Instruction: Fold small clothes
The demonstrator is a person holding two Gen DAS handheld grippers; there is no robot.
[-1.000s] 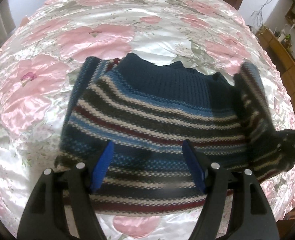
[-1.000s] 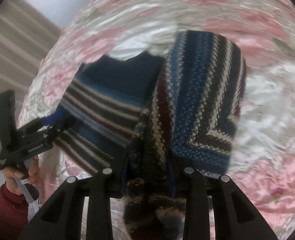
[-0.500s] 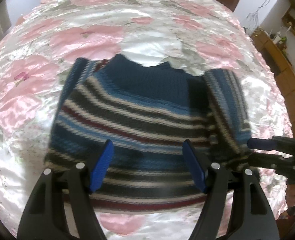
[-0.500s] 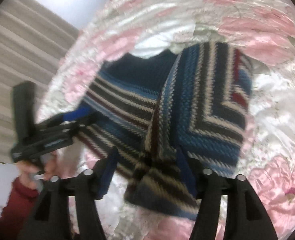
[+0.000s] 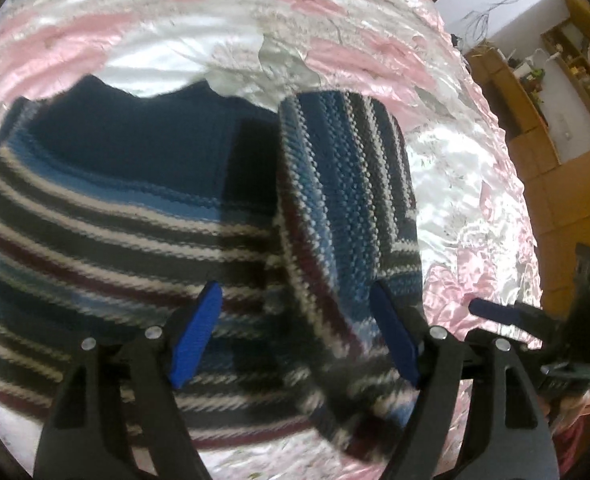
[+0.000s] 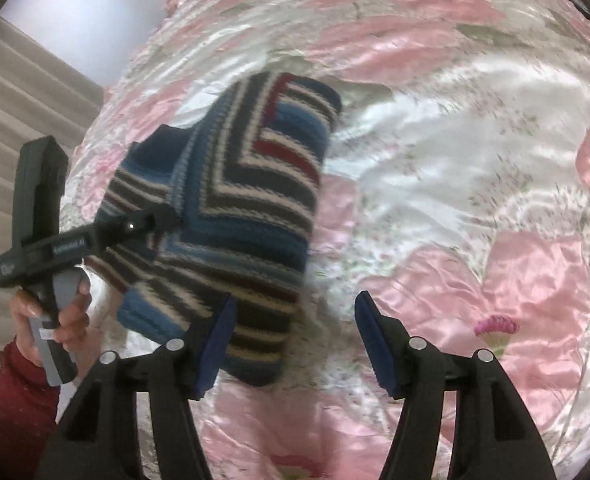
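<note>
While the striped sweater (image 5: 107, 216) lies flat on the floral bedspread (image 6: 475, 184), its sleeve (image 5: 347, 184) is folded over the body. The left gripper (image 5: 295, 332) hovers above it with fingers wide, holding nothing. The right gripper (image 6: 295, 340) is also spread wide beside the sweater's edge.

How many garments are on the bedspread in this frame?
1. A striped knit sweater lies on the floral bedspread, its right sleeve folded over the body. Both grippers, left and right, are open. Nothing else shows, though something could lie beneath.
</note>
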